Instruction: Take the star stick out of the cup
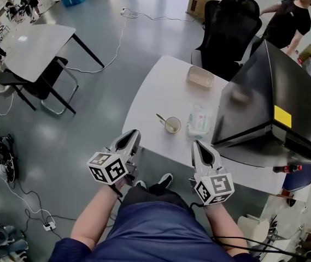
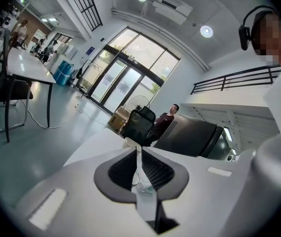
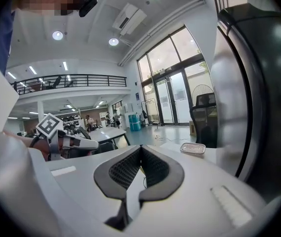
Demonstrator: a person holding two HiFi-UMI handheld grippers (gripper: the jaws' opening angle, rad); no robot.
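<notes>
A small cup (image 1: pixel 172 125) stands near the front edge of the white table (image 1: pixel 160 86), with a thin gold stick (image 1: pixel 162 118) leaning out of it to the upper left; the stick's star end does not show. My left gripper (image 1: pixel 134 135) hovers at the table's front edge, left of the cup and a little nearer to me. Its jaws are shut with nothing in them, as the left gripper (image 2: pixel 139 151) view confirms. To the cup's lower right my right gripper (image 1: pixel 198 144) is also shut and empty, its jaws meeting in the right gripper (image 3: pixel 141 148) view.
A wet-wipes pack (image 1: pixel 200 120) lies just right of the cup. A clear lidded container (image 1: pixel 200 77) (image 3: pixel 192 148) sits farther back. A large black box (image 1: pixel 270 102) fills the table's right side. A black office chair (image 1: pixel 229 29) and a person (image 1: pixel 289 21) stand behind.
</notes>
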